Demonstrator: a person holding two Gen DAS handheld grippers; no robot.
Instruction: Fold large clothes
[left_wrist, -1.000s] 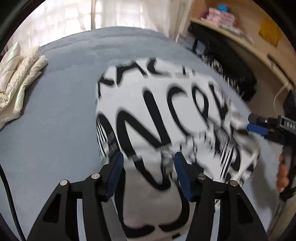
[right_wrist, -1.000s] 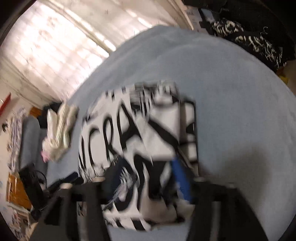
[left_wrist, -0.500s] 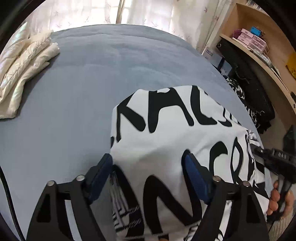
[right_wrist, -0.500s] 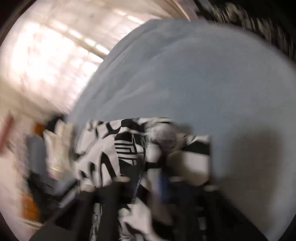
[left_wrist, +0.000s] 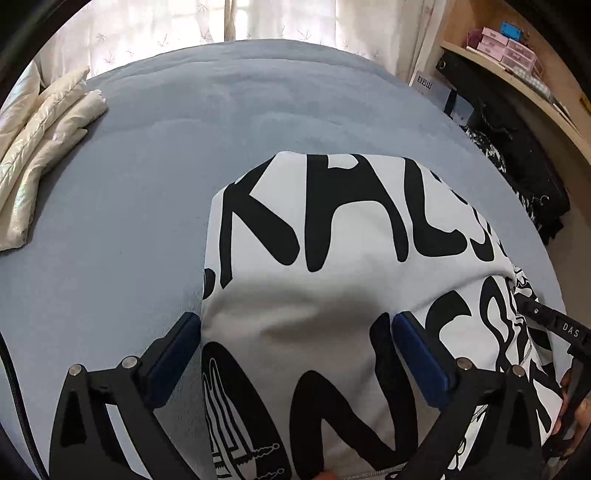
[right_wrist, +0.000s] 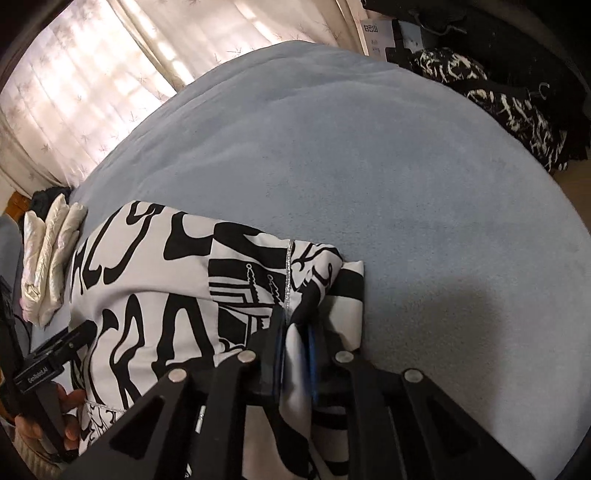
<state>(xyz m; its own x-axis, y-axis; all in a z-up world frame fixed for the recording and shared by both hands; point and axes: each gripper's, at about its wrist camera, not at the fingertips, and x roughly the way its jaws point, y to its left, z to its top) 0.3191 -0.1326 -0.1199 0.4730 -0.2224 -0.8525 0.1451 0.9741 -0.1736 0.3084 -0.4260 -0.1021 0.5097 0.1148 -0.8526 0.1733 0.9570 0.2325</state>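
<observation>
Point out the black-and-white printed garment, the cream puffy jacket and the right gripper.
Black-and-white printed garment (left_wrist: 332, 280), left wrist view, plain white middle.
Cream puffy jacket (left_wrist: 44, 147), left wrist view, folded sleeve.
Right gripper (right_wrist: 293, 354), right wrist view, between fingers pinching cloth.

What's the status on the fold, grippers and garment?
Left gripper open, jaws just widened, straddling the black-and-white printed garment without pressing it. Right gripper shut on the garment's edge. Cream padded jacket lies clear on the blue bed.
</observation>
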